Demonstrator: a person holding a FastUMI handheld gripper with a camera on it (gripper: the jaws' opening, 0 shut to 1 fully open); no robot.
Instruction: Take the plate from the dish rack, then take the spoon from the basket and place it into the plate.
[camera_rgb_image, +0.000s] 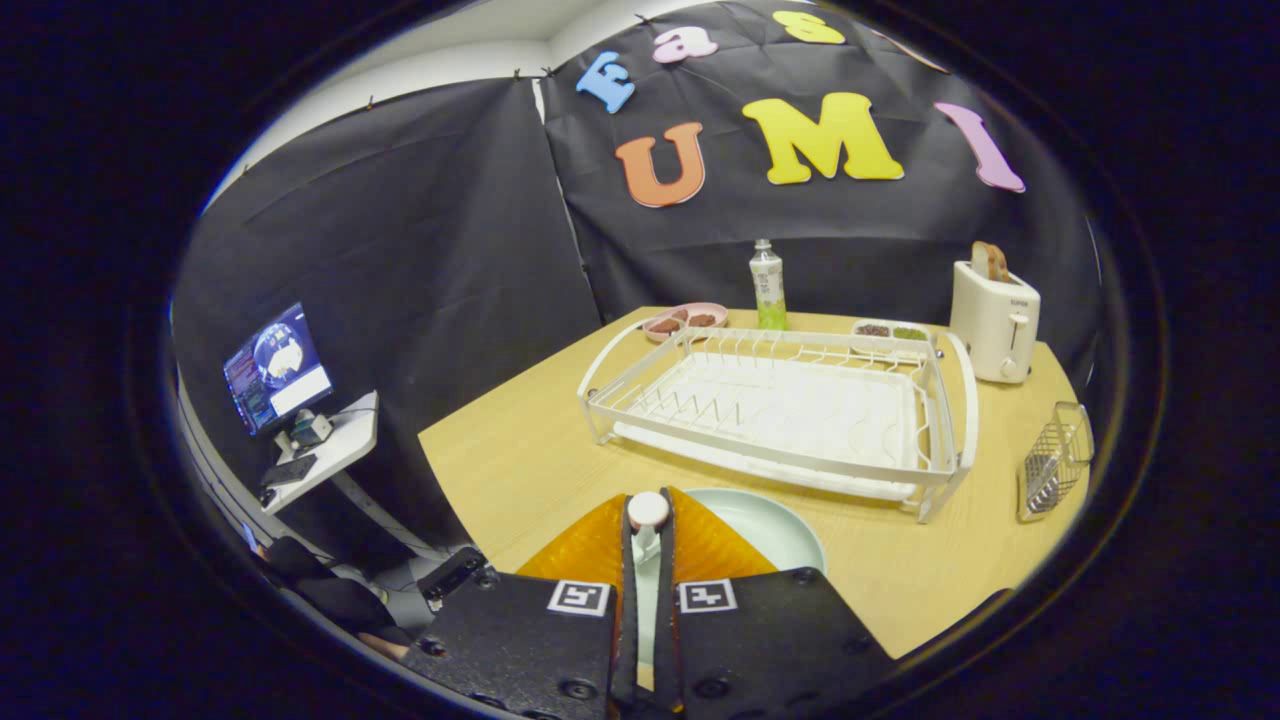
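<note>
Far to the left, off the table, a monitor glows on a small stand, well apart from the work and no hazard to it. Nearer the middle, the gripper has its fingers drawn almost together, and a pale spoon stands pinched between them, its rounded end poking up past the tips; both fingers appear to press on it. Just behind and to the right of the fingers, the light green plate lies flat on the wooden table, already out of the dish rack, which sits beyond it with nothing in its slots. Farther off, a bottle stands behind the rack, a toaster at the far right, and a wire basket near the right edge of the table.

I judge the main risk is the release. The spoon is held by a narrow part, so it may pivot or slip in the fingers before it is over the plate. Let go too high or too far left, it could bounce off the plate's rim onto the table. Pushing down with the fingers could also tip or shove the plate toward the rack
</note>
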